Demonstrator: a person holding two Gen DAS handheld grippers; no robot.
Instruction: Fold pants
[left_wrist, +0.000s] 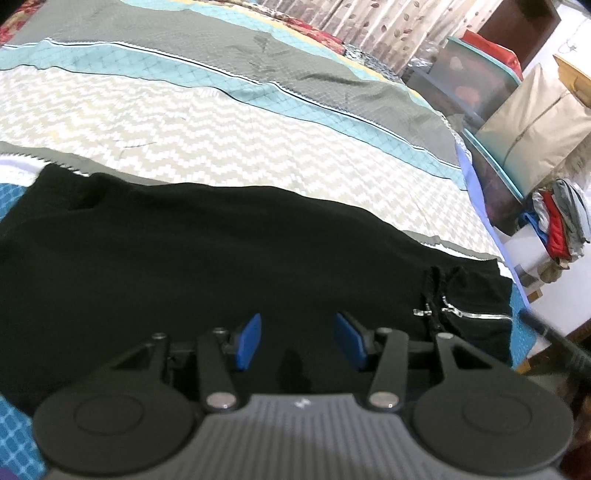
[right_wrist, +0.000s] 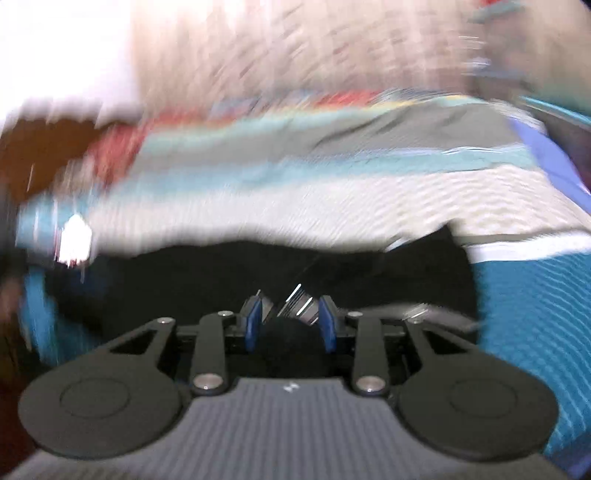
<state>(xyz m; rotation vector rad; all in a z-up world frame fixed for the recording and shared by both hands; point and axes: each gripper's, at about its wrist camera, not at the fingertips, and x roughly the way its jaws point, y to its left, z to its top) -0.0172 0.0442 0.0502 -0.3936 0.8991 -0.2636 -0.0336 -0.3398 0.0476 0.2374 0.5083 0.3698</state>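
Note:
Black pants (left_wrist: 207, 258) lie spread across the near part of the bed, with silver zippers (left_wrist: 476, 314) and a drawstring at the right end. My left gripper (left_wrist: 297, 341) is open just above the near edge of the pants, blue pads apart and empty. In the blurred right wrist view the pants (right_wrist: 369, 273) lie ahead, and my right gripper (right_wrist: 290, 319) is open with the zipper area of the pants between its pads. A dark blurred shape at the right edge of the left wrist view (left_wrist: 554, 339) may be the other gripper.
The bed cover (left_wrist: 221, 122) has white zigzag, teal and grey bands. Right of the bed stand storage boxes (left_wrist: 476, 81), a beige bag (left_wrist: 532, 122) and a pile of folded clothes (left_wrist: 557, 221). Curtains hang at the back. The bed's right edge (left_wrist: 480, 195) is close.

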